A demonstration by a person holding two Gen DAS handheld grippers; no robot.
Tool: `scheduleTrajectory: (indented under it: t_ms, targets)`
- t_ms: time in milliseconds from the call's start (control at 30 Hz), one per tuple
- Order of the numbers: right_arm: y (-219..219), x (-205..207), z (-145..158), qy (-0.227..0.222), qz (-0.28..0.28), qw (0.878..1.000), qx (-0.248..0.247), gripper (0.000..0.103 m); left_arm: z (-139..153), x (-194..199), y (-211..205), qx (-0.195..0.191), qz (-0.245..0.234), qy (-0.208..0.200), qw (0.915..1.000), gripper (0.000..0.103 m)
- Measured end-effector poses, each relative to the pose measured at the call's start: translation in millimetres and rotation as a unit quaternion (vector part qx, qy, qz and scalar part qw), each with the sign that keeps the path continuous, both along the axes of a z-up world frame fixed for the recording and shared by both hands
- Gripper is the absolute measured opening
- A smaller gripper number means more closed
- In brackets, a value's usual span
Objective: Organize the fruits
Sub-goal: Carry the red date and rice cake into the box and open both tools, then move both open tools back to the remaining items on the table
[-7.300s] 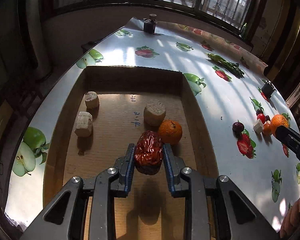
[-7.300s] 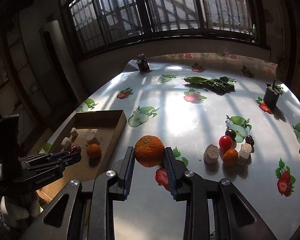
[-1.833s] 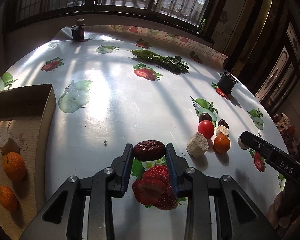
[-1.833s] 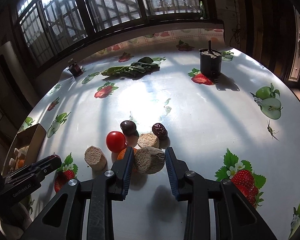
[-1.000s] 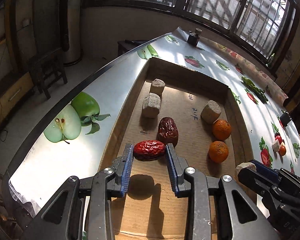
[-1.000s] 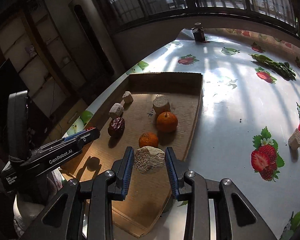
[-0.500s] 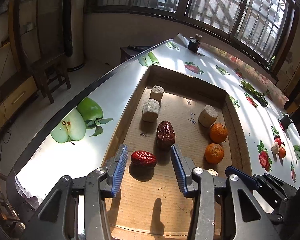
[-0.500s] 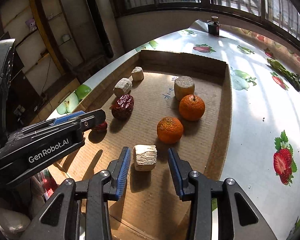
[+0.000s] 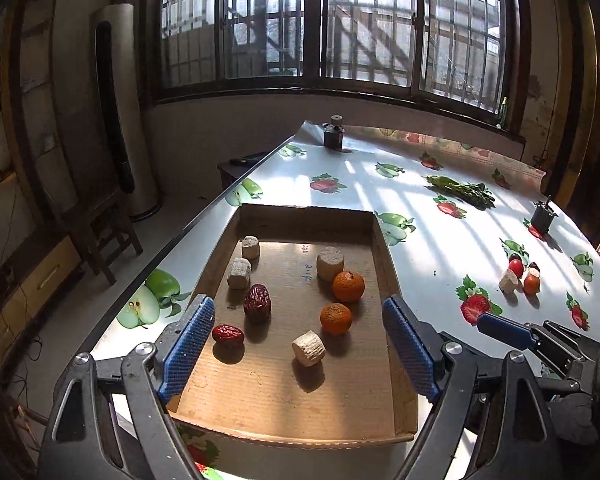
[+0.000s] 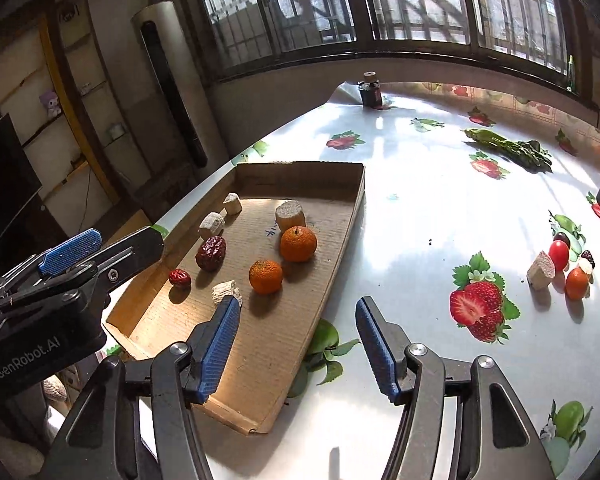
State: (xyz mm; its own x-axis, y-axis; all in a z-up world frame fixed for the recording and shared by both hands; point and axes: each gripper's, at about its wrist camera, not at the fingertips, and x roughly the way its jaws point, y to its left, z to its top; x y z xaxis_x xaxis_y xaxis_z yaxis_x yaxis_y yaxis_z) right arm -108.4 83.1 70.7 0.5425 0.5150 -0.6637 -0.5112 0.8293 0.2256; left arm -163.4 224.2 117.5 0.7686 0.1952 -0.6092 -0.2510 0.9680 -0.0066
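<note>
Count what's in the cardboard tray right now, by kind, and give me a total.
In the tray:
Oranges: 2
Red dates: 2
Pale chunks: 4
Total: 8

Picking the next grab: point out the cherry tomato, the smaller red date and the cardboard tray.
cherry tomato (image 10: 558, 255), right wrist view, centre of its red skin
smaller red date (image 9: 228, 334), left wrist view, its middle
cardboard tray (image 9: 305, 222), left wrist view, far wall
</note>
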Motion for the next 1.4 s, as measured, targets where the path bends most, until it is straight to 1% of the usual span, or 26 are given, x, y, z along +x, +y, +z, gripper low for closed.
scheduleTrajectory:
  t_ms: [367,500,667,767,867,1000,1133,1200,1333,1367,1400]
  targets:
    - [-91,3,1,0.010,-0.072,0.997,0.027,0.067,5,-2,-48,0.019,-0.040,0.007,0.9990,0.085]
    - [-124,3,3,0.009,-0.100,0.994,0.033,0.068,7,-1,-62,0.017,-0.059,0.011,0.9980,0.085]
    - [-185,7,9,0.003,-0.160,0.986,0.040,0.069,7,4,-72,0.001,-0.085,0.015,0.9963,0.085]
    - [-223,11,15,0.003,-0.202,0.979,0.039,0.069,2,11,-83,-0.002,-0.100,0.024,0.9947,0.085]
    - [-249,18,20,0.005,-0.231,0.972,0.032,0.069,-4,21,-96,-0.009,-0.116,0.034,0.9927,0.085]
    - [-260,38,20,0.013,-0.243,0.970,0.011,0.069,-7,38,-118,-0.017,-0.141,0.037,0.9891,0.085]
    - [-249,71,5,0.042,-0.233,0.972,0.002,0.069,-13,65,-148,0.006,-0.173,0.035,0.9843,0.085]
    - [-240,86,-6,0.055,-0.224,0.973,-0.004,0.069,-21,81,-159,0.010,-0.185,0.048,0.9816,0.085]
    - [-217,108,-28,0.055,-0.211,0.975,-0.038,0.069,-36,108,-158,-0.015,-0.177,0.070,0.9817,0.085]
    - [-211,112,-32,0.054,-0.206,0.976,-0.045,0.067,-40,114,-155,-0.022,-0.172,0.076,0.9819,0.085]
    - [-207,117,-37,0.054,-0.200,0.977,-0.051,0.064,-43,120,-153,-0.029,-0.168,0.081,0.9821,0.085]
